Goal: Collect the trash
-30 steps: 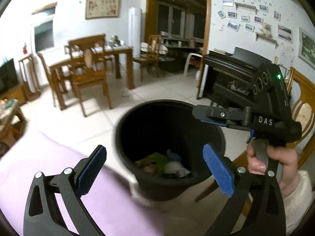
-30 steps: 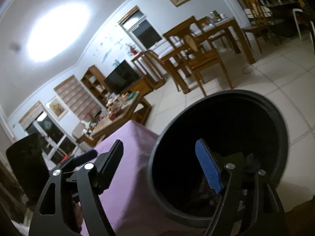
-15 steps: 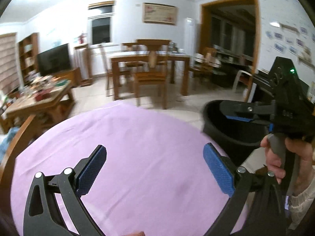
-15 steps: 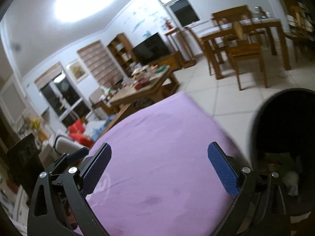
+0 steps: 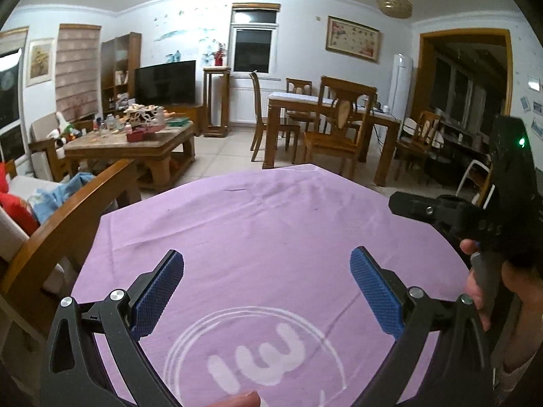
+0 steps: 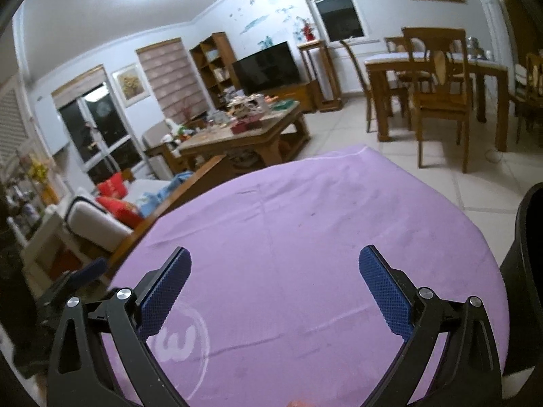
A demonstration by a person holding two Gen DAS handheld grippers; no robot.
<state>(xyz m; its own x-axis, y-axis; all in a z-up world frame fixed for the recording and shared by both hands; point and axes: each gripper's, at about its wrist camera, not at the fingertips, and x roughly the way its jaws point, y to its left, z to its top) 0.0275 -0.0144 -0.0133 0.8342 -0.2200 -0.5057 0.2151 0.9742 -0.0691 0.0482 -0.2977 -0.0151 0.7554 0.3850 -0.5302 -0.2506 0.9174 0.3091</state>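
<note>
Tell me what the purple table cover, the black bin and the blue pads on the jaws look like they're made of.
Purple table cover: looks like soft woven cloth, matte, with creases and a printed white logo. Black bin, only its edge in view: probably moulded plastic, smooth with a slight sheen. Blue pads: likely rubber or a textured plastic, matte, with a fine knurled grid.

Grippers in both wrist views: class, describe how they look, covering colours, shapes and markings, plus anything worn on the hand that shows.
Each gripper, left gripper and right gripper, has black curved arms with silver bolts and two blue, finely textured rectangular pads. In the left view, the right gripper's black body carries a green light and faint letters. The hand holding it shows a pale sleeve.
</note>
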